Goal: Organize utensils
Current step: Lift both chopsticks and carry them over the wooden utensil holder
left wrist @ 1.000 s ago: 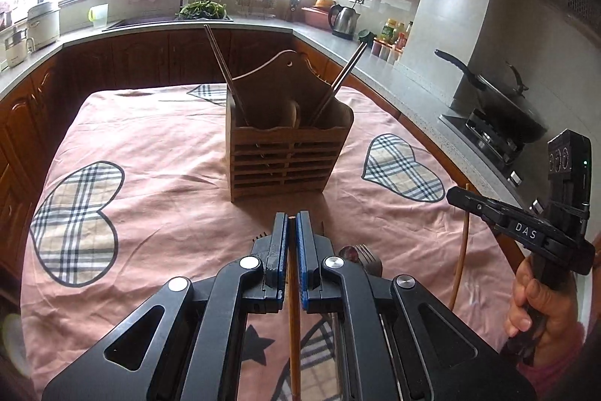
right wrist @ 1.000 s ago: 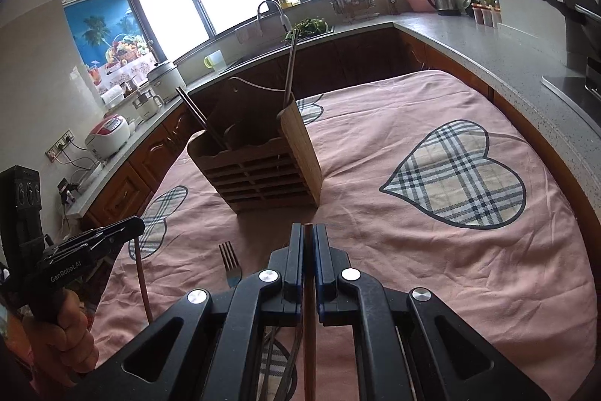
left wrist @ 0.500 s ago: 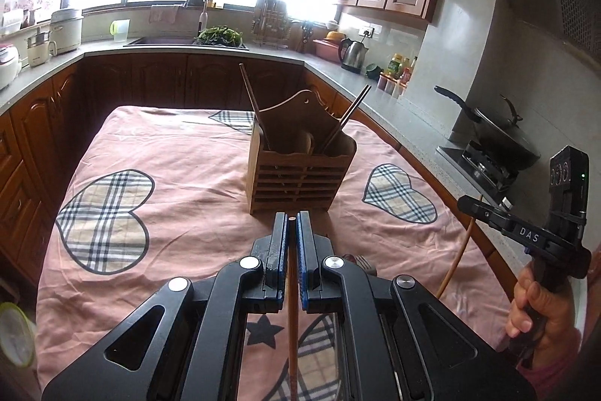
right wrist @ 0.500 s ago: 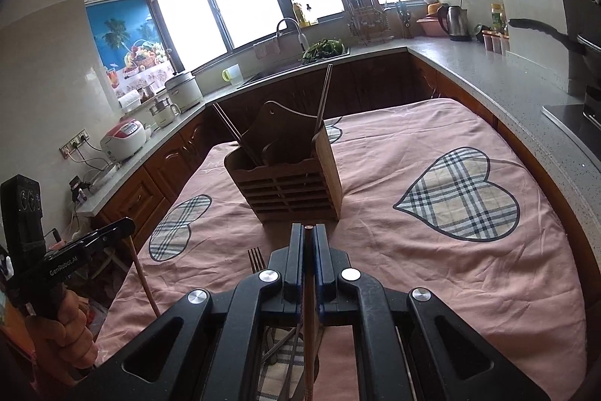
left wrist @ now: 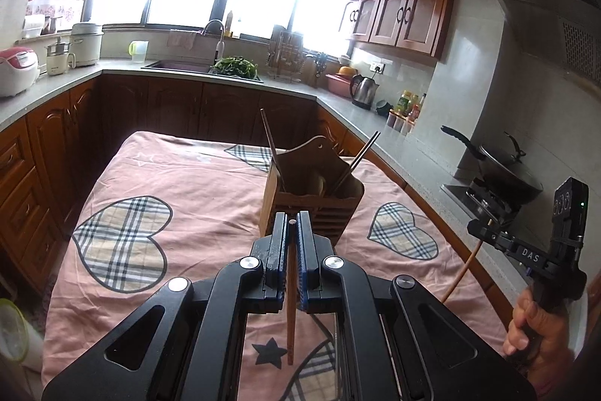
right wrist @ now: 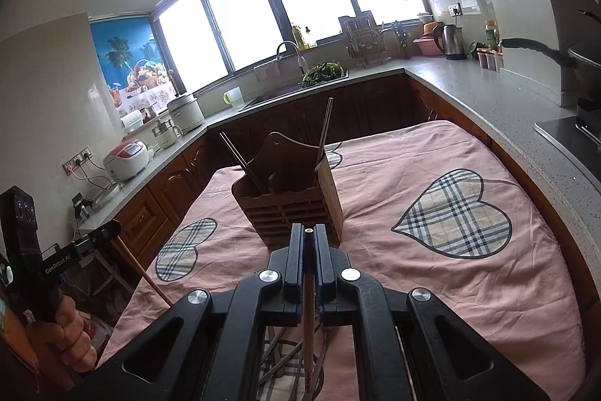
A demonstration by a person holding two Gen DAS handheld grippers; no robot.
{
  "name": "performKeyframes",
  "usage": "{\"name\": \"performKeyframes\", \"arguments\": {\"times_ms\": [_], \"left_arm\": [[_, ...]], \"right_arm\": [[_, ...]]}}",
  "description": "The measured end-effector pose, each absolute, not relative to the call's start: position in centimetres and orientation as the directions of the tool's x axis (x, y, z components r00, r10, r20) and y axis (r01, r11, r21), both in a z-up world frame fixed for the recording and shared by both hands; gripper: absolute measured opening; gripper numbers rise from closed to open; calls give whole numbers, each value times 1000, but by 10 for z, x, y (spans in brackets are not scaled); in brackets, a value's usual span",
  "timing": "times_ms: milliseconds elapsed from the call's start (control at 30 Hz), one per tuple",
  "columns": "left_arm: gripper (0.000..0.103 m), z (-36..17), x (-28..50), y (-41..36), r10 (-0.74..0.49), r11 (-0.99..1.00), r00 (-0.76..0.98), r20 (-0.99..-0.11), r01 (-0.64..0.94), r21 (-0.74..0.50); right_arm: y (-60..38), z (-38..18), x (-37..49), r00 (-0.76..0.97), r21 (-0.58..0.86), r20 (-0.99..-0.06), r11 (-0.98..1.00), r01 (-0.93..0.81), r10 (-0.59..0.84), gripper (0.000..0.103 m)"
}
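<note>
In the left wrist view, the left gripper (left wrist: 292, 224) is closed on a wooden chopstick (left wrist: 290, 307) that hangs down between its fingers; just beyond it the wooden utensil holder (left wrist: 311, 203) stands upright on the pink tablecloth (left wrist: 180, 183), with dark chopsticks (left wrist: 271, 145) leaning in it; at the right edge a hand (left wrist: 537, 322) carries the right gripper.

In the right wrist view, the right gripper (right wrist: 308, 232) is clamped on another chopstick (right wrist: 308, 318); loose utensils (right wrist: 285, 359) lie on the cloth below it; the holder stands close ahead.
</note>
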State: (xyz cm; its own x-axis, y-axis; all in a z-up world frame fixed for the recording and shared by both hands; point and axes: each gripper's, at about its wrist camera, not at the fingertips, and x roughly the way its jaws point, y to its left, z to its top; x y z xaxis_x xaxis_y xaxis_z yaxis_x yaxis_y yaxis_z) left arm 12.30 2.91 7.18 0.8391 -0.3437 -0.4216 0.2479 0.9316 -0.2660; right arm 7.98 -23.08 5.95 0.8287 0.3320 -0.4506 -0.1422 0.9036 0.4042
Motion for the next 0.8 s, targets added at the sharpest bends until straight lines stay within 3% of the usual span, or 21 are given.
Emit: {"name": "performKeyframes", "arguments": {"times_ms": [800], "left_arm": [[4,130,167,50,-361,894,902,-235,263,-363]], "right_arm": [[-244,102,130,920,474,-256,868,-147,296,4]]}}
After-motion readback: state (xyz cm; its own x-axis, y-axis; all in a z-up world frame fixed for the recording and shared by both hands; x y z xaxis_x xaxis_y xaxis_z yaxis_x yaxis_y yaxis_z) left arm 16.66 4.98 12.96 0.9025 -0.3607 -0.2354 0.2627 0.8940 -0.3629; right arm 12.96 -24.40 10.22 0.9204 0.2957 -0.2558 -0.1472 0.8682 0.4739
